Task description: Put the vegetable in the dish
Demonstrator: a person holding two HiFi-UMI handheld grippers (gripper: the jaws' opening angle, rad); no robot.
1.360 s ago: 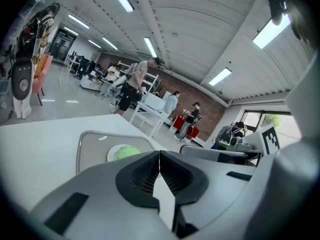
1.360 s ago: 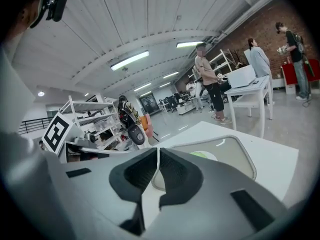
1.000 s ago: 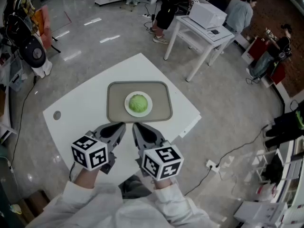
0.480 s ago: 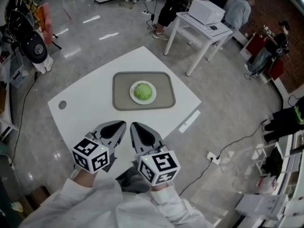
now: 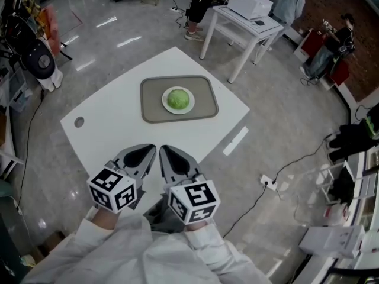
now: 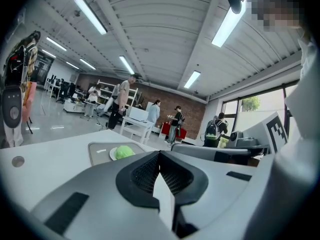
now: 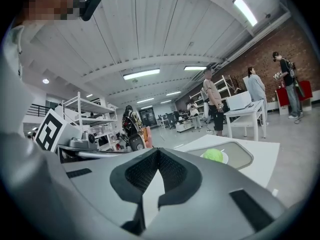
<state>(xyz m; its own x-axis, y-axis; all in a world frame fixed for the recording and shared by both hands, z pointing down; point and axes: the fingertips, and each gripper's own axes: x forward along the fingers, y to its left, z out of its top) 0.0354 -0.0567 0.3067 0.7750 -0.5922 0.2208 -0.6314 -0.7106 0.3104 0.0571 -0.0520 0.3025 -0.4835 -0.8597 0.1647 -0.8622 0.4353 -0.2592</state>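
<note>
Vegetable (image 5: 178,98) on dish (image 5: 166,104), grey tray (image 5: 153,109), white table (image 5: 112,129), glossy grey floor (image 5: 278,117)

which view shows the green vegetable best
The head view: the green vegetable sits unobstructed on its white dish, seen from above. Both gripper views catch it only small, distant and side-on.

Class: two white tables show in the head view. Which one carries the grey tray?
The nearer, larger white table: its tray holds a plate with the green vegetable. The smaller far table carries a white box-like appliance instead.
</note>
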